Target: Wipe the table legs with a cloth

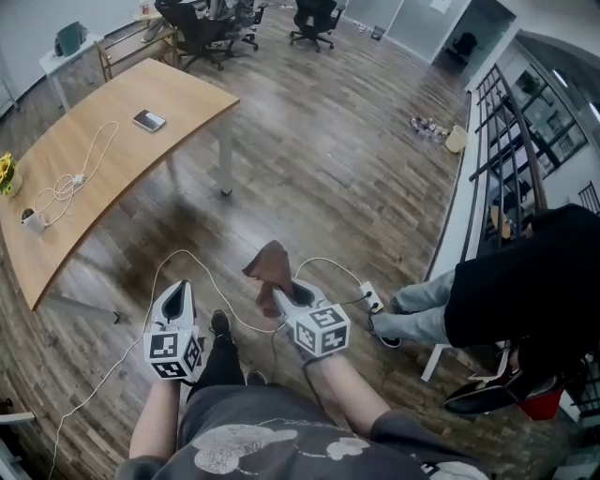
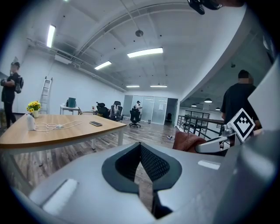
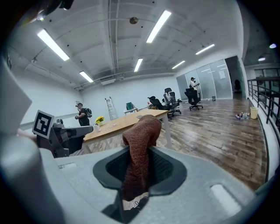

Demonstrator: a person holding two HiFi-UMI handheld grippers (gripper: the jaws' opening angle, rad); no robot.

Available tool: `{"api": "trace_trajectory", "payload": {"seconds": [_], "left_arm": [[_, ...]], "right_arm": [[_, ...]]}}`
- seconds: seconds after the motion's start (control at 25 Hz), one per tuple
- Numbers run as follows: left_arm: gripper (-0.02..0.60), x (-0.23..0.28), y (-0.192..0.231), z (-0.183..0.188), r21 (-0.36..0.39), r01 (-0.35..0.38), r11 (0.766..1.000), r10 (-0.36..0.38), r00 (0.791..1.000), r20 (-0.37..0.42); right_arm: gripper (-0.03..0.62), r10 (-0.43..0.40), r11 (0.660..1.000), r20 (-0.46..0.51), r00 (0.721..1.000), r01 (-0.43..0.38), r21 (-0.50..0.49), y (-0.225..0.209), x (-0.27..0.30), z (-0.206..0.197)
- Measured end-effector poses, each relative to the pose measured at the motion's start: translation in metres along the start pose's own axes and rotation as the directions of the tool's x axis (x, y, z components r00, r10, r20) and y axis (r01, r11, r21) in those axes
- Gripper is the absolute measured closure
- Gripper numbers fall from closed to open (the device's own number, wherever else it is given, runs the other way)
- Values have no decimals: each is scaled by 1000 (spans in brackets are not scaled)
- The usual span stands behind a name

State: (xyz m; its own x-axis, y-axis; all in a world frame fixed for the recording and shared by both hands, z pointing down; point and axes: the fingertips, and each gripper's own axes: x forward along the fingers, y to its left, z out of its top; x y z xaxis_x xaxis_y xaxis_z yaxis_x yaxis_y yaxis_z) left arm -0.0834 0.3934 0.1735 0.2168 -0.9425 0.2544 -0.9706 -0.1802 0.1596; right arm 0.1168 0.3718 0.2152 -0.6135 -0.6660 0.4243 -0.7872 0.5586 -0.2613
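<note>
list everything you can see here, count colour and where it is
table: 1, light wood top with white legs, upper left
phone: 1, dark, on the table
cable: 1, white, on the table
flowers: 1 bunch, yellow, at the table's left end
chairs: several, black, far end of the room
railing: 1, black, right side
power strip: 1, white, on the floor
seated person: 1, black top and pale jeans, right
cloth: 1, reddish brown, clamped in the right jaws
left hand-held gripper: 1, grey, lower left, jaws together, empty
right hand-held gripper: 1, grey, lower centre, shut on the cloth
</note>
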Motion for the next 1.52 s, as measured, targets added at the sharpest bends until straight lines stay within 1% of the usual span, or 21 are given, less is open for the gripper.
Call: {"api": "trace_trajectory", "payload": {"seconds": [0.24,0.56,0.76,0.88,1.04,1.16,1.28,1.4,1.52], "left_arm": [[563,65,18,9,-5,54,999,-54,999,-5],[563,146,50,40,-2,118,993,-118,993,-19],[563,186,68,49,-11,150,989,-150,988,-29],[563,206,76,50,-17,163,986,-164,986,-36],[563,227,79,55,-16,173,985,-173,984,-39],[563,241,80,54,-23,173,985,-174,984,-50],[563,261,82,52,-33,154,988,-156,986,-63],[563,286,84,51,-25,123,992,-124,990,-73],[563,317,88,55,-31,68,997,-70,995,-74]], "right_arm": [[502,-29,1000,-14,999,29,-1,-23,50,22],[502,-77,997,9,997,77,18,-50,122,81],[502,-106,994,11,994,106,29,-64,159,103],[502,-124,992,22,992,123,39,-73,173,114],[502,-141,989,10,990,141,36,-88,187,123],[502,-140,989,3,990,140,42,-102,197,128],[502,-122,992,-8,992,123,41,-120,218,133],[502,-85,995,-29,996,87,50,-140,245,137],[502,-30,998,-49,998,33,51,-160,274,148]]}}
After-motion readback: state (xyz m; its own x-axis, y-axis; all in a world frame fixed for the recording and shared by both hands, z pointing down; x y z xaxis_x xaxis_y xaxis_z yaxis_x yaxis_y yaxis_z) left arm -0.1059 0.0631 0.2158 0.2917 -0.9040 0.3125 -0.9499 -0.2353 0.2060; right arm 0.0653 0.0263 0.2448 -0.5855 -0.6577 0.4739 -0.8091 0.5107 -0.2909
